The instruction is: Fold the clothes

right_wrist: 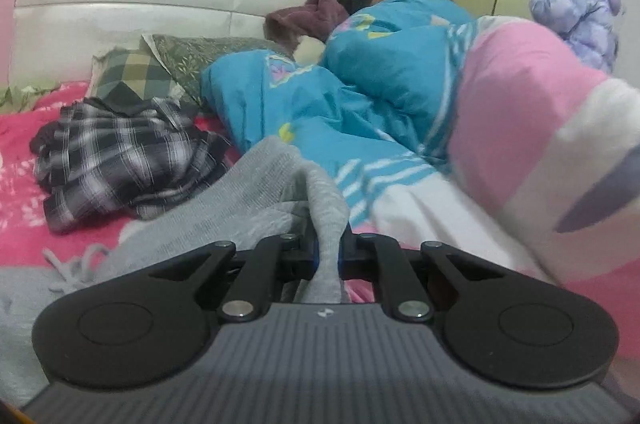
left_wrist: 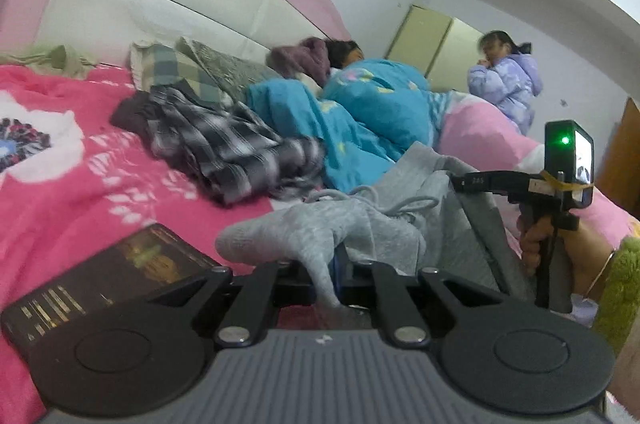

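A grey garment with a drawstring (left_wrist: pixel 376 224) lies bunched on the pink bedspread (left_wrist: pixel 60 192). My left gripper (left_wrist: pixel 334 274) is shut on a fold of it, with cloth hanging down between the fingers. In the right wrist view the same grey garment (right_wrist: pixel 256 200) stretches left and forward, and my right gripper (right_wrist: pixel 328 258) is shut on another pinched ridge of it. The right gripper (left_wrist: pixel 464 182) also shows in the left wrist view, held by a hand at the far right. A crumpled black-and-white plaid shirt (left_wrist: pixel 224 148) (right_wrist: pixel 120 152) lies beyond the grey garment.
A person lies under a blue quilt (right_wrist: pixel 352 88) along the bed's right side, with a pink and white blanket (right_wrist: pixel 528 104) nearer. Another person in a lilac jacket (left_wrist: pixel 508 84) stands by the wall. A dark flat box (left_wrist: pixel 104 276) lies near left. Pillows (right_wrist: pixel 176 64) lean on the headboard.
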`<control>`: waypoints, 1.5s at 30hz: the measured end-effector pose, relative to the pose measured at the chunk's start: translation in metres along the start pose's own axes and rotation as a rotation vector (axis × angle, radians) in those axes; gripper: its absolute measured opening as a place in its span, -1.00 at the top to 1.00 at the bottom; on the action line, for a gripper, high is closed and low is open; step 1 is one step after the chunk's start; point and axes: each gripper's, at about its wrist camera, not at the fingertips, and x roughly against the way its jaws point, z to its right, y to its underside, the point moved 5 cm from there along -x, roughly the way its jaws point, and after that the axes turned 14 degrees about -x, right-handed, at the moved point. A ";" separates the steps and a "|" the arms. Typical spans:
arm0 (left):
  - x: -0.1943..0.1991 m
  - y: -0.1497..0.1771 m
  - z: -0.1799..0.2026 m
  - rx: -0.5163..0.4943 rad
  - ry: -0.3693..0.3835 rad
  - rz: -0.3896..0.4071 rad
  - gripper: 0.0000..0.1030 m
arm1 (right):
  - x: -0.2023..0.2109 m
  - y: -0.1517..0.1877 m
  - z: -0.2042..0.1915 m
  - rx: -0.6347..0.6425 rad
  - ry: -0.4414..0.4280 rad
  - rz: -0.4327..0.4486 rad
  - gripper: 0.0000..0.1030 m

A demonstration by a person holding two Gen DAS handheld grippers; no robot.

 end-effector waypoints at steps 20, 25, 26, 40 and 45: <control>-0.023 0.028 -0.019 0.059 0.041 -0.182 0.20 | -0.018 0.015 -0.037 -0.082 -0.208 -0.200 0.16; -0.024 0.030 -0.015 0.022 0.035 -0.178 0.19 | -0.063 0.072 -0.085 -0.060 -0.226 -0.473 0.19; -0.024 0.030 -0.015 0.017 0.034 -0.177 0.18 | -0.054 0.068 -0.080 -0.087 -0.215 -0.455 0.16; 0.005 0.018 0.002 -0.003 0.037 -0.038 -0.30 | 0.246 0.048 0.070 -0.418 0.071 -0.162 0.12; 0.026 0.017 0.027 -0.064 0.059 0.045 -0.52 | 0.387 0.124 0.116 -0.572 0.259 -0.144 0.01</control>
